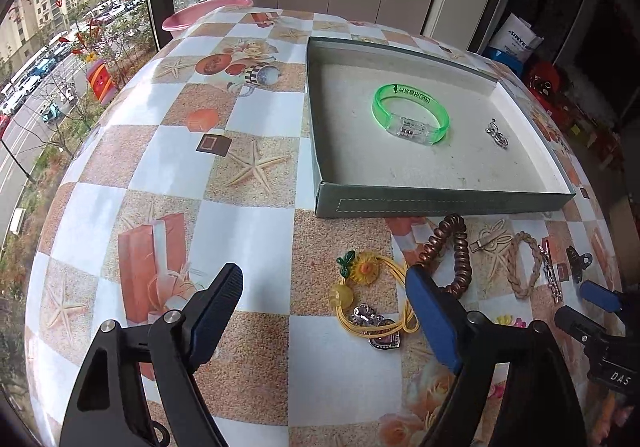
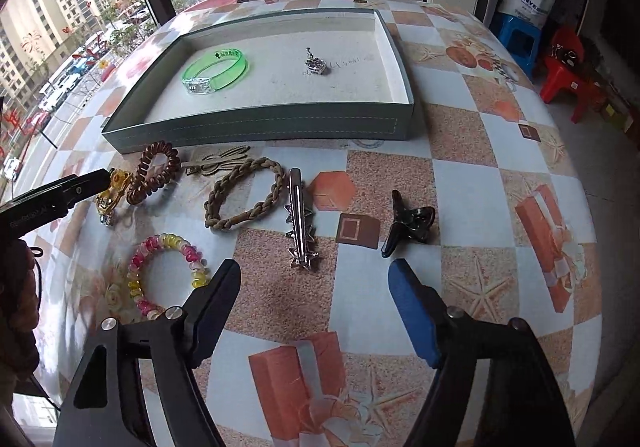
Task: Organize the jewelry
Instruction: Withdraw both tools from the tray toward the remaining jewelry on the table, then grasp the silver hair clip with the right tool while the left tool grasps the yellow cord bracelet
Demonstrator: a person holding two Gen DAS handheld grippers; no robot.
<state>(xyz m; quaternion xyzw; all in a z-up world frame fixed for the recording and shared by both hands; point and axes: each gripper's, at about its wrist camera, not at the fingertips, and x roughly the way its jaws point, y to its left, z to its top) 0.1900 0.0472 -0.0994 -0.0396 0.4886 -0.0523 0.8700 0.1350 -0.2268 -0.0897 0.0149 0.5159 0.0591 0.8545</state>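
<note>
A grey-green tray (image 1: pixel 440 203) (image 2: pixel 256 129) holds a green bangle (image 1: pixel 412 113) (image 2: pixel 216 71) and a silver pendant (image 1: pixel 497 135) (image 2: pixel 316 63). In front of it lie a yellow flower hair tie (image 1: pixel 366 295), a brown coil tie (image 1: pixel 452 251) (image 2: pixel 154 173), a braided band (image 1: pixel 522 267) (image 2: pixel 244 195), a silver clip (image 2: pixel 299 221), a black claw clip (image 2: pixel 408 221) and a pink-yellow coil tie (image 2: pixel 168 275). My left gripper (image 1: pixel 324 287) is open and empty just above the table, left of the flower tie. My right gripper (image 2: pixel 314 287) is open and empty, just short of the silver clip.
The table has a checkered seashell cloth (image 1: pixel 248 175). A pink basin (image 1: pixel 204 13) sits at its far edge by the window. Red and blue stools (image 2: pixel 560 67) stand on the floor to the right.
</note>
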